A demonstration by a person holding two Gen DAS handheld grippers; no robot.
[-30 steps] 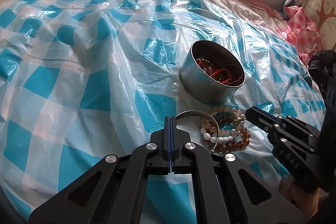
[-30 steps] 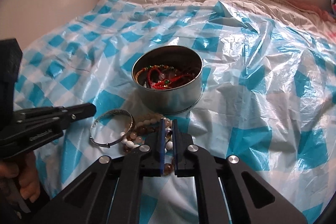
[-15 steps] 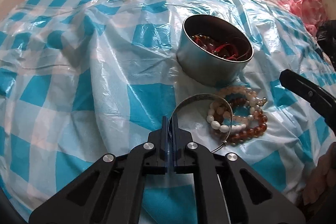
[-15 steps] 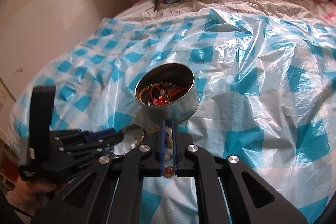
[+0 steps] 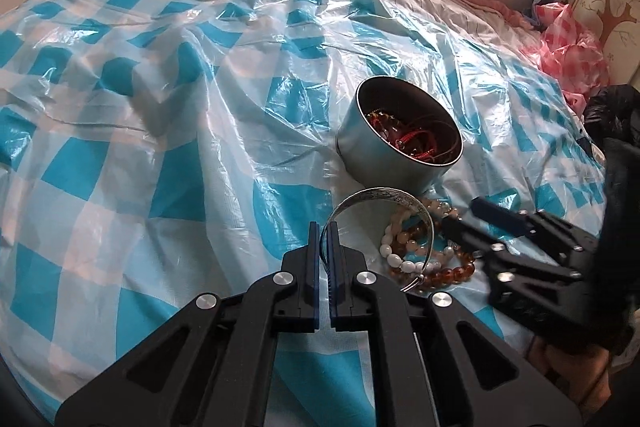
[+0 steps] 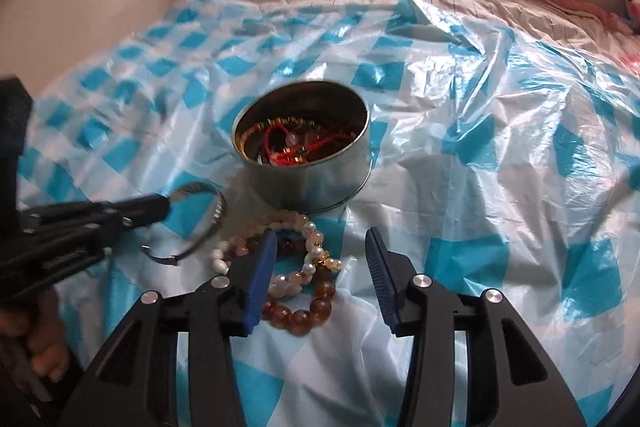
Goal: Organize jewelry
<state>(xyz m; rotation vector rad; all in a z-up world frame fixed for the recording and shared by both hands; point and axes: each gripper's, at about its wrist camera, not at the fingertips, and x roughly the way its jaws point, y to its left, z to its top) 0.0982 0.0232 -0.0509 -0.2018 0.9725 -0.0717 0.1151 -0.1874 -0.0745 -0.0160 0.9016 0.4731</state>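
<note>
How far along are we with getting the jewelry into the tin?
Done: red cords and chains lie in the tin. In hand: left gripper pinches the silver bangle. Left: the bead bracelets on the plastic sheet, under the right gripper, whose jaws have just been opening.

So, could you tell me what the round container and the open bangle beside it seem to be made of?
The round tin looks like thin metal with a dull brushed grey finish and a rolled base rim. The bangle looks like silvery metal: bright reflective band, faint engraved pattern, though plated or solid cannot be told.
</note>
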